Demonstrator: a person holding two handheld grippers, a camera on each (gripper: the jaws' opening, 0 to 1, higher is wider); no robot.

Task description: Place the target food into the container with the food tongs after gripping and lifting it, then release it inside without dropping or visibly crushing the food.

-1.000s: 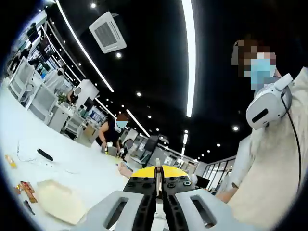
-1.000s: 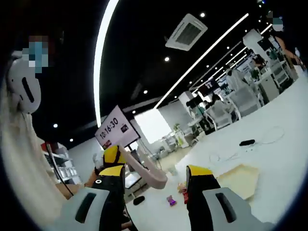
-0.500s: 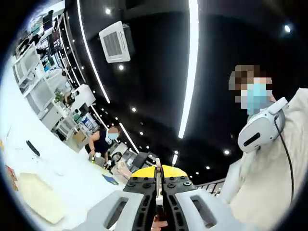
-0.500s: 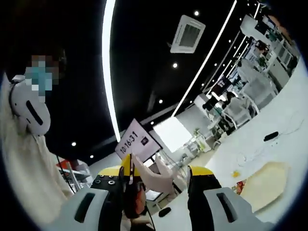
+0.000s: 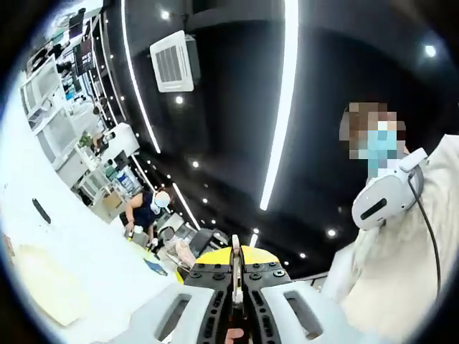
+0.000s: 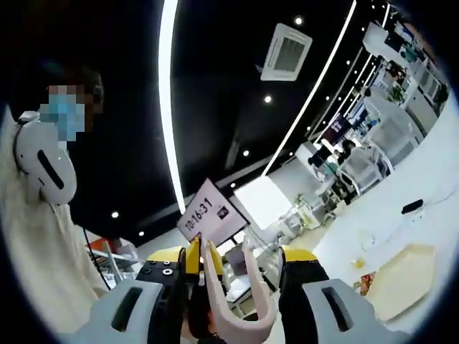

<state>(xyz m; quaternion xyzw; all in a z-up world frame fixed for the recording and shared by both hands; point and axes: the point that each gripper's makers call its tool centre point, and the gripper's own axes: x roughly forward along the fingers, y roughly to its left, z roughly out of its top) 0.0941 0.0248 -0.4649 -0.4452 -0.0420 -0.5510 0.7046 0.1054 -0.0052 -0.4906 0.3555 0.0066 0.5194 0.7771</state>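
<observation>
Both views tilt up toward a dark ceiling with light strips and an air vent (image 5: pixel 172 63). In the left gripper view the left gripper (image 5: pixel 234 287) has its jaws pressed together, yellow tips meeting around a thin metal strip; whether anything else is pinched there is hard to make out. Below the vent, at the left edge, a white table (image 5: pixel 64 251) bears a pale tray (image 5: pixel 39 283), cut off by the rim and too blurred to show any contents. A person in a cream top and white headset (image 5: pixel 387 197) stands to the right.

In the right gripper view the right gripper (image 6: pixel 237 276) clamps the pink tongs (image 6: pixel 240 297) between its jaws, the two arms rising in a U; their bend lies low and partly cut off. A clock sign (image 6: pixel 208 215) stands just behind the tongs. To the right of the tongs, the tray (image 6: pixel 409 276) lies on the table (image 6: pixel 423 229), with small yellow and red bits (image 6: pixel 358 269) beside it, too small to identify. The food itself cannot be picked out.
</observation>
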